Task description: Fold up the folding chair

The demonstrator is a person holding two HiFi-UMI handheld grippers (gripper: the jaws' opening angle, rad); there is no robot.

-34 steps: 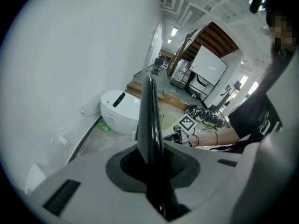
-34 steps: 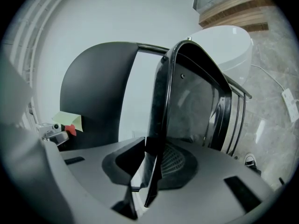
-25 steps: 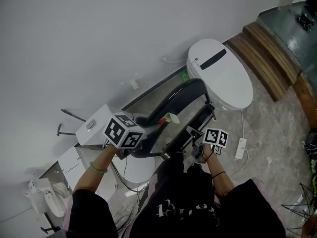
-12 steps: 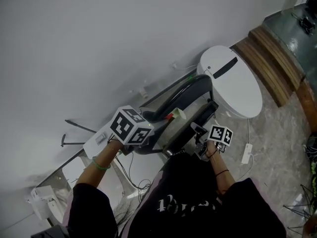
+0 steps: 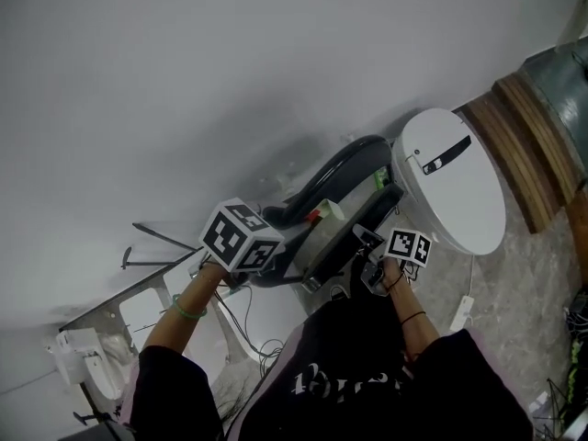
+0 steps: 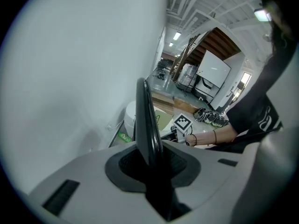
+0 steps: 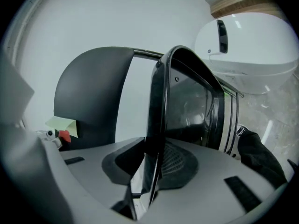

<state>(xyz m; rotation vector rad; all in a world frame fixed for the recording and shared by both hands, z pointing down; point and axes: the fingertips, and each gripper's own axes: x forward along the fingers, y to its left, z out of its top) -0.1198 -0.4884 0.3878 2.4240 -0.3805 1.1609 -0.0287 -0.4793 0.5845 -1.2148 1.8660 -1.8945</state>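
Holds folding chair (image 5: pixel 333 170) w/ both tools, close in front of body. Pinches thin black backrest edge (image 6: pixel 147 120) in L gripper (image 6: pixel 152 164), jaws narrow, pads tight on it. Clamps glossy seat rim (image 7: pixel 156 115) in R gripper (image 7: pixel 149 171), same narrow grip, to right of L. Shows white oval appliance (image 5: pixel 455 191) just beyond R gripper, pale wall (image 5: pixel 184 81) ahead of L gripper, behind everything

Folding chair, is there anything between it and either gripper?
Nothing visible stands between them. The left gripper is clamped directly on a thin black edge of the folding chair. The right gripper is clamped on another black edge of the chair. Only the chair sits between each pair of jaws.
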